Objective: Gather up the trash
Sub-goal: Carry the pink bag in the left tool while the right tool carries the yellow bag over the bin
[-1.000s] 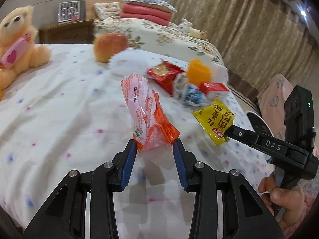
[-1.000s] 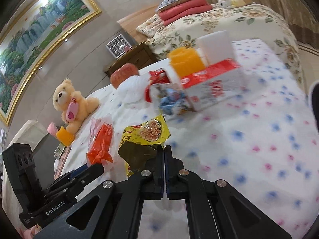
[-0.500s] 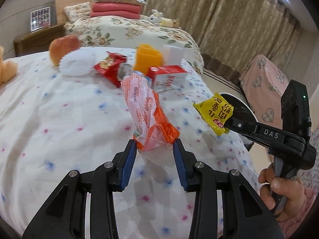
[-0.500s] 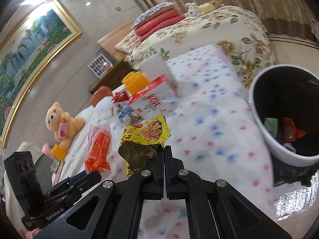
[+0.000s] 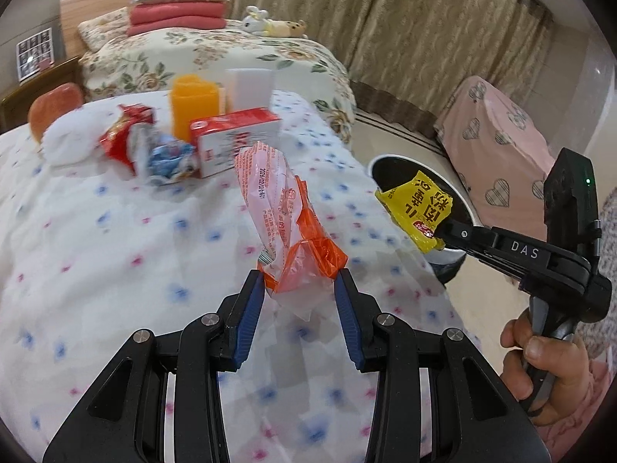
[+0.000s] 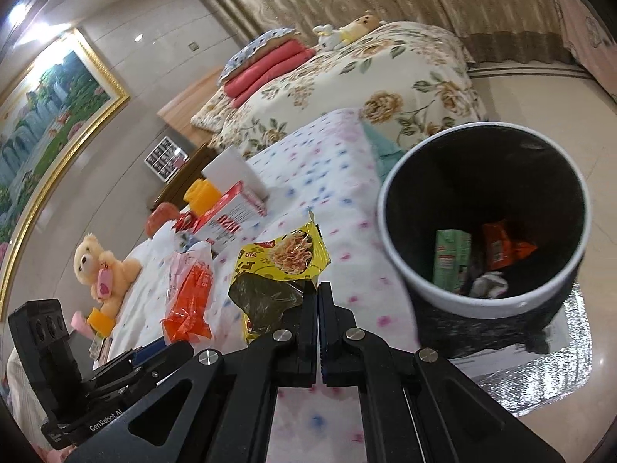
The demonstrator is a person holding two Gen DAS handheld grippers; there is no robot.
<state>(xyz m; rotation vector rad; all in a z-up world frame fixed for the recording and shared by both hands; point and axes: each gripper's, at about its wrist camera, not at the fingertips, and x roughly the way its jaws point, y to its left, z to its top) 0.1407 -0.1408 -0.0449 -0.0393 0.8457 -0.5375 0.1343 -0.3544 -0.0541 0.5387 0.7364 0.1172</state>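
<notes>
A bedroom, and a white bedspread (image 5: 115, 270) dotted pink and blue is spreading beneath both grippers. The left gripper (image 5: 300, 289) is clamping a crinkly orange-and-clear plastic wrapper (image 5: 285, 227), standing up between its blue pads. Off to its right, the right gripper (image 6: 317, 301) is pinching a glossy yellow snack packet (image 6: 285, 266), jaws pressed together on its crumpled corner. Just ahead and right of that gripper, a round white-rimmed bin (image 6: 405, 270) is gaping, dark inside, wrappers showing at the bottom. Its base is getting cut off by the bed edge in the left view. A hand (image 5: 547, 370) is gripping the right handle.
</notes>
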